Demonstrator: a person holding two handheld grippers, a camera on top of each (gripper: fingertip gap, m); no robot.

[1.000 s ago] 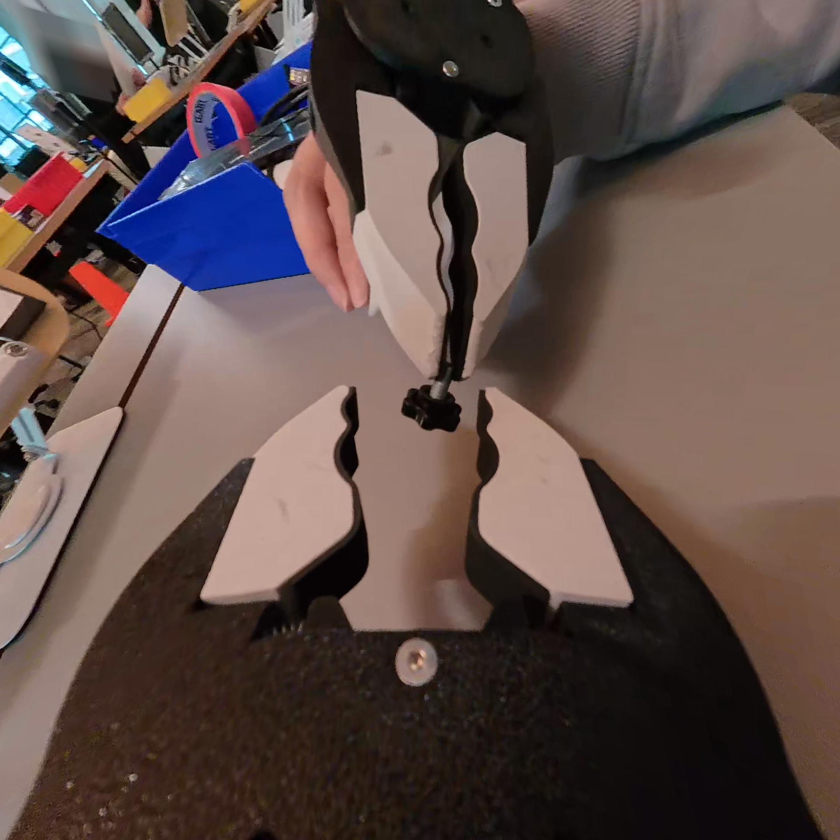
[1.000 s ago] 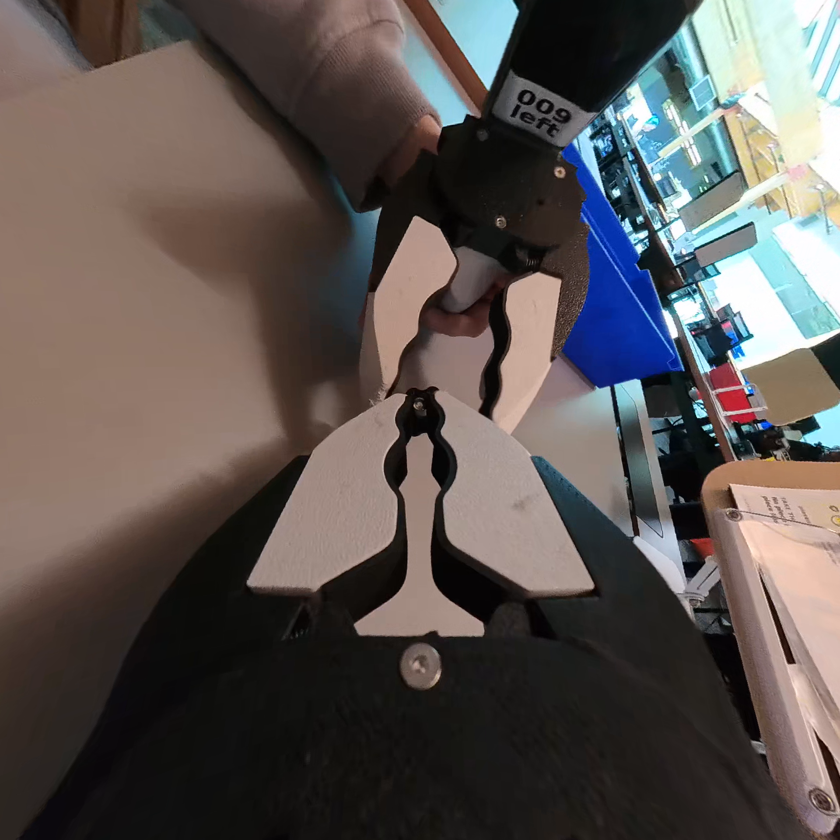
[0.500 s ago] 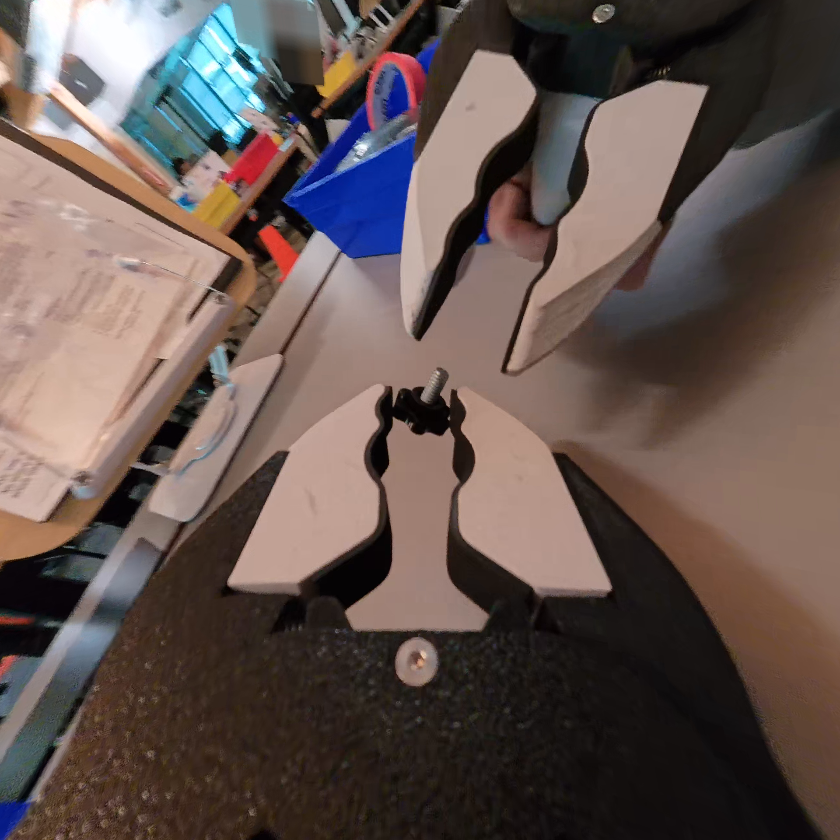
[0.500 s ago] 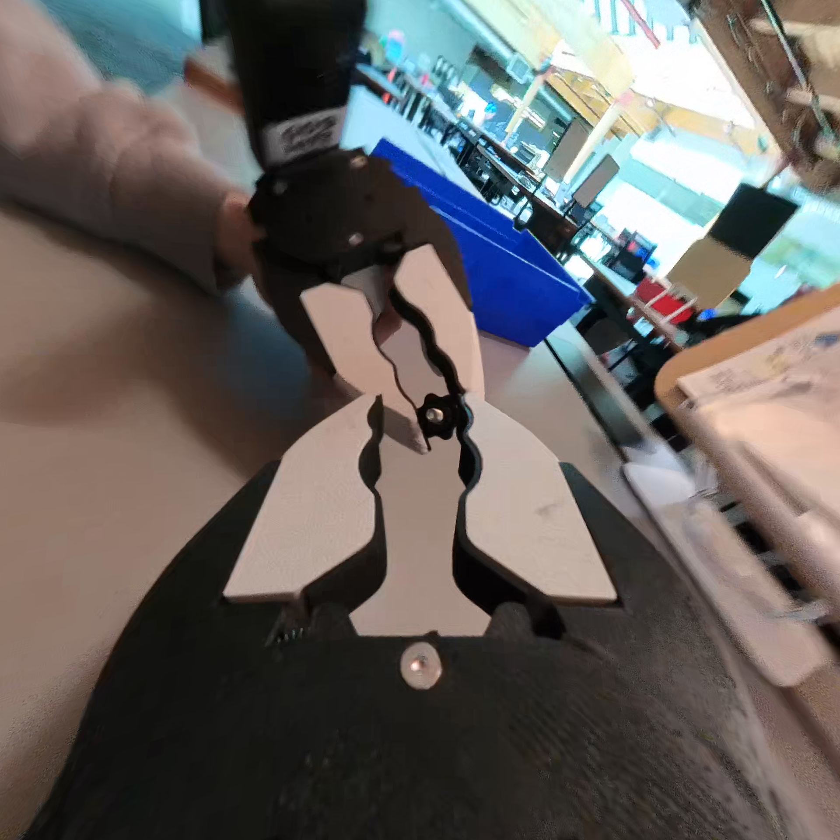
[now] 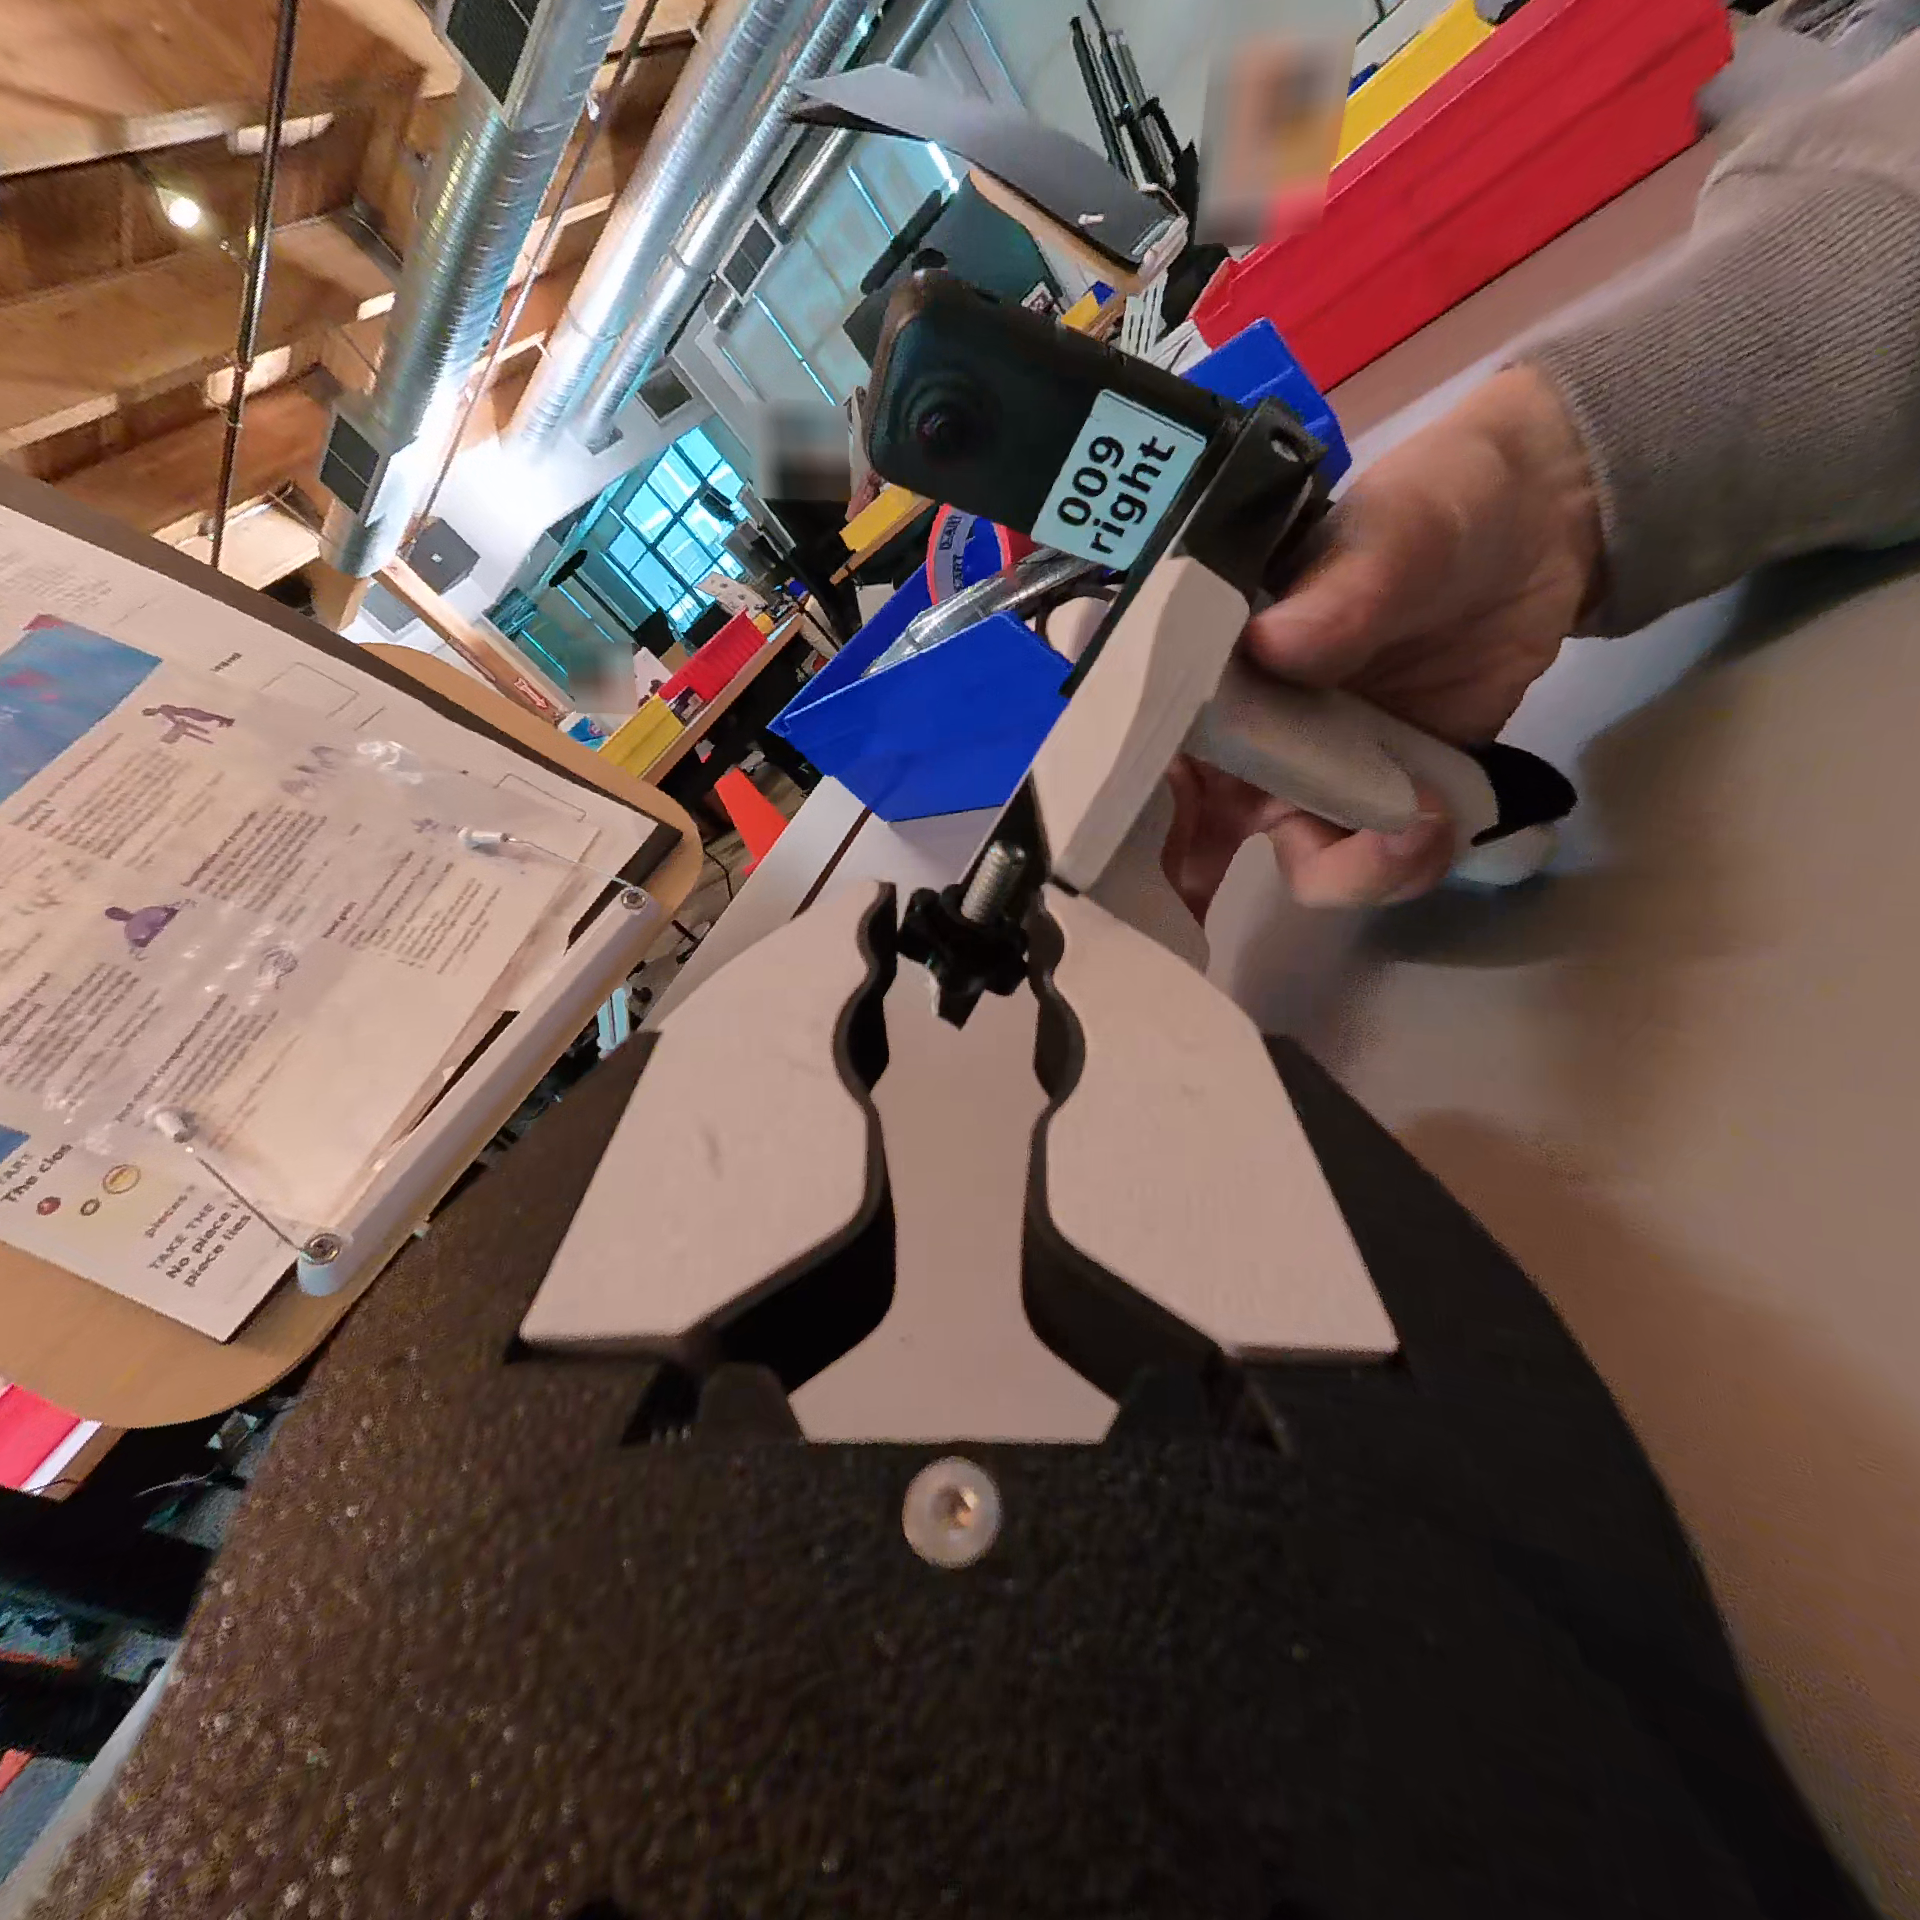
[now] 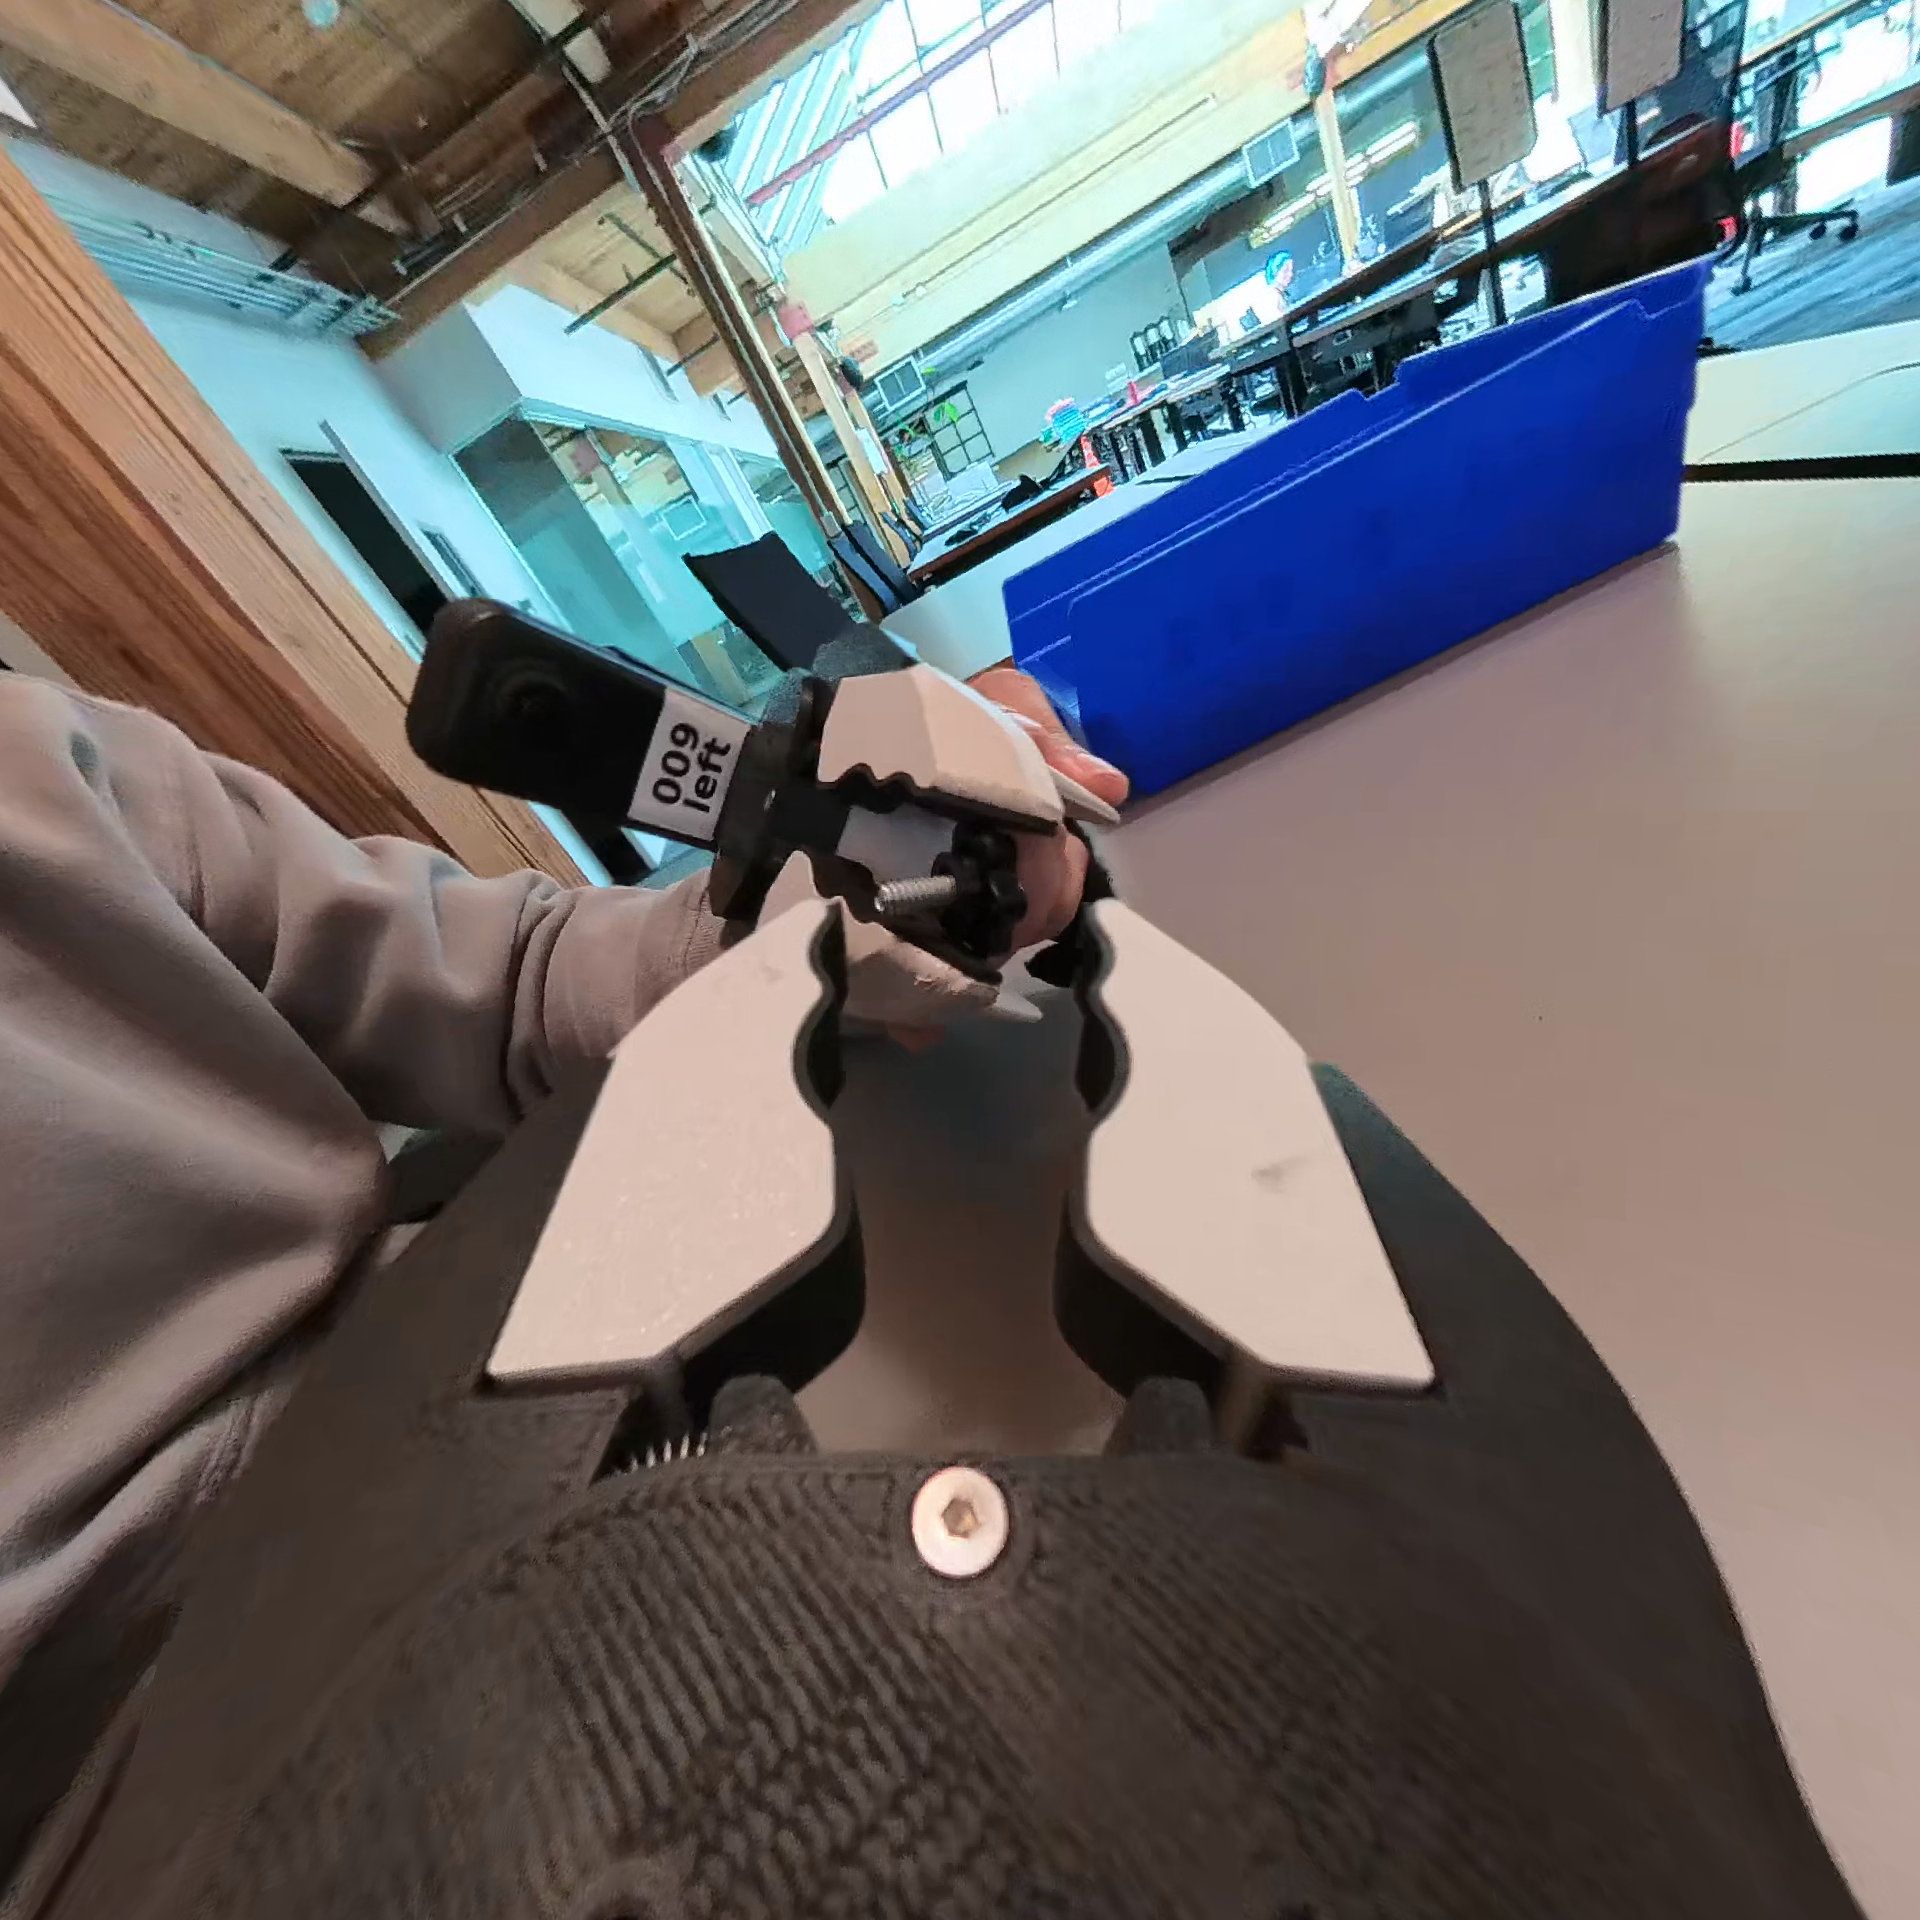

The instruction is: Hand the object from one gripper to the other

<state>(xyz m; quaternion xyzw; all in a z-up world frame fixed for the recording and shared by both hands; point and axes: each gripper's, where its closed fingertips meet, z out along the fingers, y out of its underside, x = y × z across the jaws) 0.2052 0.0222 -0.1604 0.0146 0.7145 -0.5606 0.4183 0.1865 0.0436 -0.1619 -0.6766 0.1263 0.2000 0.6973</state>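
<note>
Left gripper (image 5: 961, 940) is closed down on the knob (image 5: 961, 951): a small black star knob with a threaded stud, pinched at my fingertips, stud pointing away from me toward the right gripper. It is held in the air above the worktop (image 5: 1714, 1143), not resting on it.

Right gripper (image 6: 961, 935) is open, fingers well apart, nothing between them. In its view the knob (image 6: 971, 894) sits in the left gripper just beyond its tips. In the left view I see the right gripper only edge-on, just past the stud.

Judgement: the knob is in the left gripper alone, so the hand-over looks done if it was meant to go right to left. What is left, if anything, is to draw the two apart.

Surface: plain pale worktop, bare near the grippers. A blue bin (image 6: 1351, 582) stands toward the far edge. A board with a clipped printed sheet (image 5: 260, 935) stands at the left side.

Room: open workshop, timber ceiling, ducts, large windows, other tables beyond.
</note>
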